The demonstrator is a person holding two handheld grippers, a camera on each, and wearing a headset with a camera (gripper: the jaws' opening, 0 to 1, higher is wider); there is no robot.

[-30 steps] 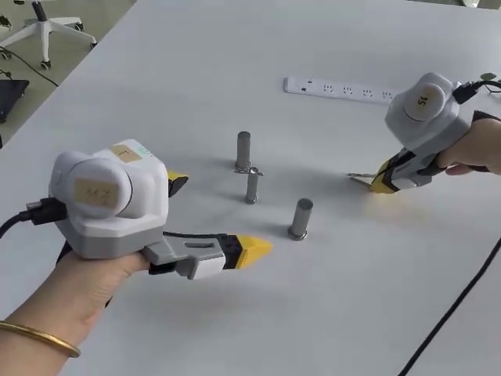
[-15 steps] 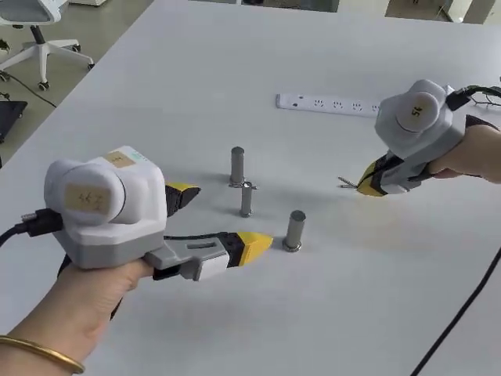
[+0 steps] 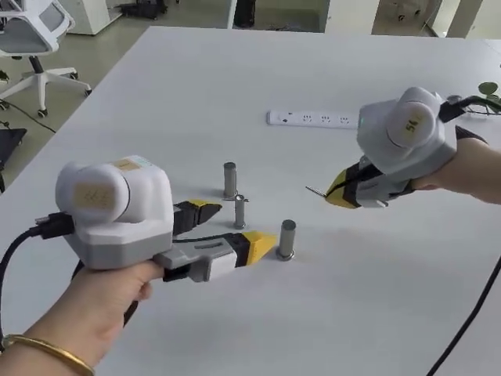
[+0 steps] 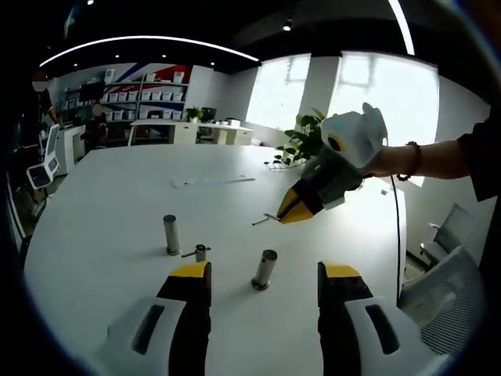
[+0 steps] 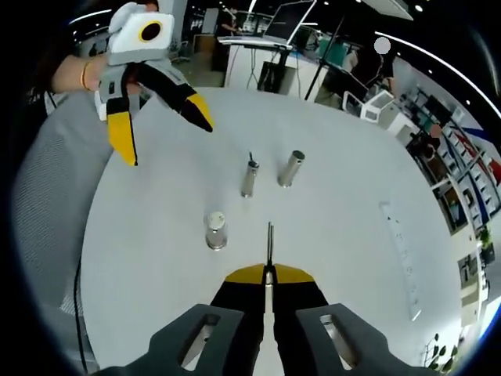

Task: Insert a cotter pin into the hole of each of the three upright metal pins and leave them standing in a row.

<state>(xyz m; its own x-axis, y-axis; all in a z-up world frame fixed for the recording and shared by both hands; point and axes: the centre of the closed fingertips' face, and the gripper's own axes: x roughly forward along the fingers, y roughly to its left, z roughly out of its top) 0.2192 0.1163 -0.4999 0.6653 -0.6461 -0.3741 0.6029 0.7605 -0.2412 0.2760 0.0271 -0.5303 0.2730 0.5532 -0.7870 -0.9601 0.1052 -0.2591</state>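
Note:
Three upright metal pins stand in a row: the far pin (image 3: 229, 180), the middle pin (image 3: 240, 211) with a cotter pin through its top, and the near pin (image 3: 286, 239). My left gripper (image 3: 231, 225) is open, with its yellow fingertips (image 3: 262, 244) just left of the near pin and nothing between them. My right gripper (image 3: 337, 194) hovers right of the row, shut on a cotter pin (image 3: 315, 190) that points toward the pins. In the right gripper view the held cotter pin (image 5: 270, 241) sticks out ahead, with the near pin (image 5: 216, 230) to its left.
A white power strip (image 3: 313, 119) lies on the white table behind the row. A black cable (image 3: 470, 329) crosses the table's right front corner. An office chair (image 3: 31, 39) stands on the floor at the far left. A person's hand holds each gripper.
My right gripper has moved left toward the row with the cotter pin still in it. My left gripper has edged closer to the near pin. The head camera has tilted up.

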